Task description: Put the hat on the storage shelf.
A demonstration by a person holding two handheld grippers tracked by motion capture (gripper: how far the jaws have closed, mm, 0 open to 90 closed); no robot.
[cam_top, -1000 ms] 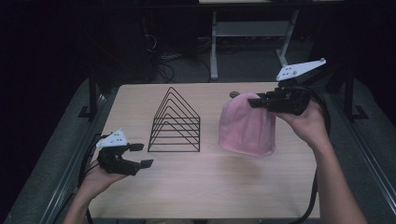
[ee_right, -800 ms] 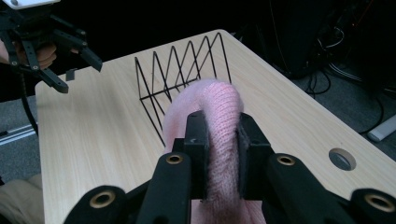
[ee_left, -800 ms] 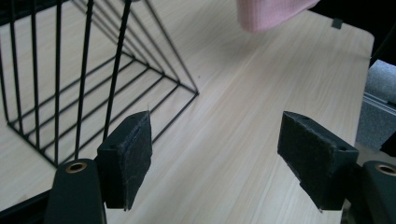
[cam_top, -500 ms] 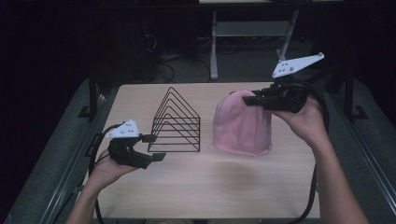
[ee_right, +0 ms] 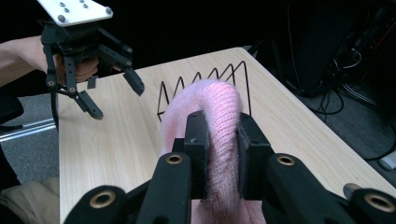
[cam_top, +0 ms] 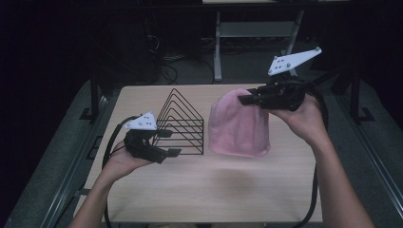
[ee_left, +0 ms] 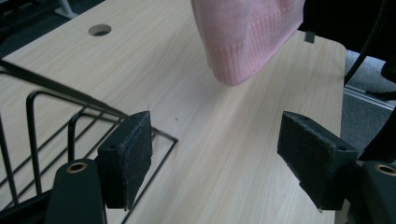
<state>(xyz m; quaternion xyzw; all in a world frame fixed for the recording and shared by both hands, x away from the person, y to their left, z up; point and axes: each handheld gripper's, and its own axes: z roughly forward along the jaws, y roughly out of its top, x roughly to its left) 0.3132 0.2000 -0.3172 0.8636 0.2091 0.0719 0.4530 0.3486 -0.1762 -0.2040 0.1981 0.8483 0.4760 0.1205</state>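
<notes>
Two grippers worked: my right gripper [ee_right: 222, 154] clamped the pink beanie [cam_top: 240, 126] aloft; my left gripper [ee_left: 224, 163], jaws apart, needed its hem next.

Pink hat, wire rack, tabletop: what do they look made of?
Pink hat: soft knitted yarn, likely wool or acrylic; ribbed hem and fuzzy surface show in the left gripper view, and it bunches between the right claw's pads.
Wire rack: thin metal rod, black coated, probably painted.
Tabletop: light wood-grain surface, matte; likely laminate, though solid wood cannot be ruled out.
</notes>
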